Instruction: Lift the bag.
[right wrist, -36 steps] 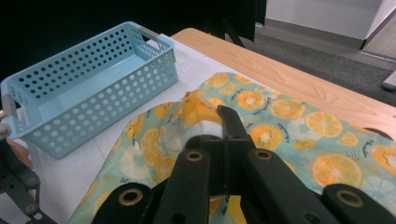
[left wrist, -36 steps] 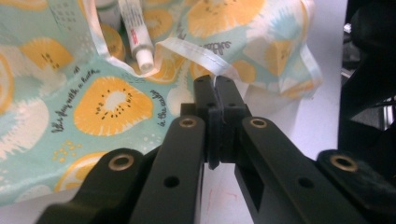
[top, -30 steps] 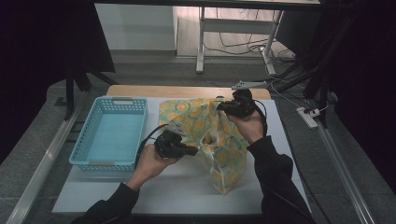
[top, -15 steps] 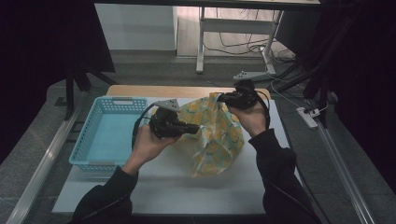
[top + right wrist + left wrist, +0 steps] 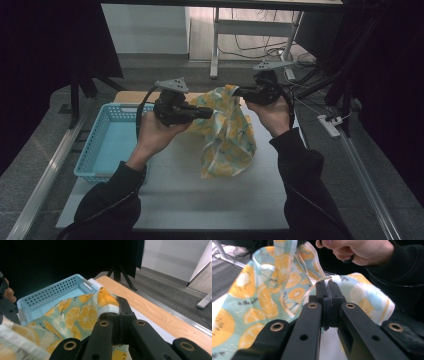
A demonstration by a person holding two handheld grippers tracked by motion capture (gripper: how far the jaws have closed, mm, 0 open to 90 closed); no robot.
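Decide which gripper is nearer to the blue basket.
Left. The left gripper hangs just beside the blue basket, clamping the fruit-print cloth; the right gripper clamps its far edge, farther off.

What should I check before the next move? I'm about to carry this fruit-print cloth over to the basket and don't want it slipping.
1. Left gripper shut on the cloth edge: ok, white hem pinched between the jaws.
2. Right gripper shut on the cloth: ok, fabric pinched at the jaw tips.
3. Cloth lifted off the table: cannot tell, the lower end hangs close to the white surface.
4. Blue basket free to receive: ok, nothing seen inside.
5. Cloth spread flat between the grippers: not ok, it hangs bunched and folded.
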